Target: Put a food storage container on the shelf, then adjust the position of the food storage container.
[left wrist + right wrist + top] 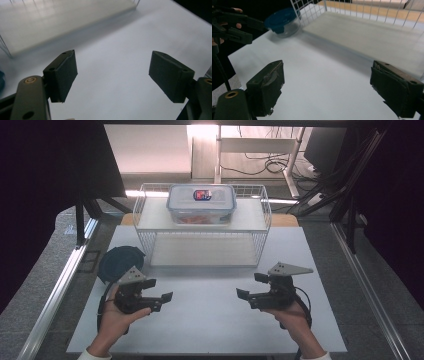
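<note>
Round container (120, 262) with a dark blue lid stands at the middle left of the high view, on the white table (210, 320), just beside the left foot of the wire rack (142, 237) and just above the left gripper (159, 299). In the right gripper view it is in the upper left (283, 22): the lid is blue plastic with a clip tab, and the body under it is clear and glassy. What is inside it I cannot tell.

Both grippers are black, with flat rectangular pads that look rubbery. The left gripper has its jaws wide apart, and in the left gripper view only the bare matte table surface lies between them. The right gripper (250, 285), at the lower right of the high view, is also wide open and holds nothing; one pad (268, 86) has a worn, peeling face. Each gripper is in a hand, low over the table.

The rack is made of thin white wire in a grid, with two flat pale shelves. On the top shelf, in the upper middle of the high view, sits a rectangular clear plastic box (201, 202) with rounded corners and a snap lid that has a small red and blue label. Something orange is in its lower part.
</note>
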Action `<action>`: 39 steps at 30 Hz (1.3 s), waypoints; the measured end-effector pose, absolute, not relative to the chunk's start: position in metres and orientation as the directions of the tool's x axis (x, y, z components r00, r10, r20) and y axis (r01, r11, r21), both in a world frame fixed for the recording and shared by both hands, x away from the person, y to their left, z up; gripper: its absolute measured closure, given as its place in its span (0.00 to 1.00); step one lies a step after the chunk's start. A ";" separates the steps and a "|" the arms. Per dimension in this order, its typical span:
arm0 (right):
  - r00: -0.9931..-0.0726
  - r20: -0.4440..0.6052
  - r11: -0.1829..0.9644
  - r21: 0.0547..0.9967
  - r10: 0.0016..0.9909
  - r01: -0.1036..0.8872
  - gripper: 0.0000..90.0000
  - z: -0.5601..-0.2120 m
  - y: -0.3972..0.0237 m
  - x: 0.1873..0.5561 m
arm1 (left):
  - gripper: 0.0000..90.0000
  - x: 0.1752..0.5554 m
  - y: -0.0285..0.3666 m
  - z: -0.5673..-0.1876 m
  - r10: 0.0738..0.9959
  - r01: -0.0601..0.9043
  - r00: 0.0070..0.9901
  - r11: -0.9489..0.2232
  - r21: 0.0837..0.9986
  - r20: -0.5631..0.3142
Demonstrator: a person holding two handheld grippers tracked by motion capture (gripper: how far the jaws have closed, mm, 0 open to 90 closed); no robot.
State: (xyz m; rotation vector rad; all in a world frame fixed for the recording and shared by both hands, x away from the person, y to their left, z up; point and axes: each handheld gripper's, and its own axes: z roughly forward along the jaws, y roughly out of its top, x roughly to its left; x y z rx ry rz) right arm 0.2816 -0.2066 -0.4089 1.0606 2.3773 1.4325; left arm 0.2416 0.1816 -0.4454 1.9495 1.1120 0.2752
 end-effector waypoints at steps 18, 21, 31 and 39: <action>-0.740 0.257 0.303 0.792 0.622 0.530 0.18 -0.452 -0.201 0.274 | 0.27 0.239 0.189 -0.470 0.791 0.638 0.563 -0.233 0.734 -0.239; -0.750 0.249 0.315 0.794 0.613 0.520 0.18 -0.451 -0.200 0.273 | 0.27 0.240 0.187 -0.472 0.788 0.641 0.567 -0.240 0.729 -0.239; -0.725 0.253 0.308 0.780 0.641 0.544 0.20 -0.454 -0.206 0.275 | 0.29 0.237 0.196 -0.462 0.804 0.626 0.550 -0.219 0.748 -0.225; -0.717 0.227 0.323 0.775 0.659 0.543 0.21 -0.454 -0.207 0.276 | 0.34 0.243 0.228 -0.435 0.831 0.605 0.519 -0.191 0.773 -0.201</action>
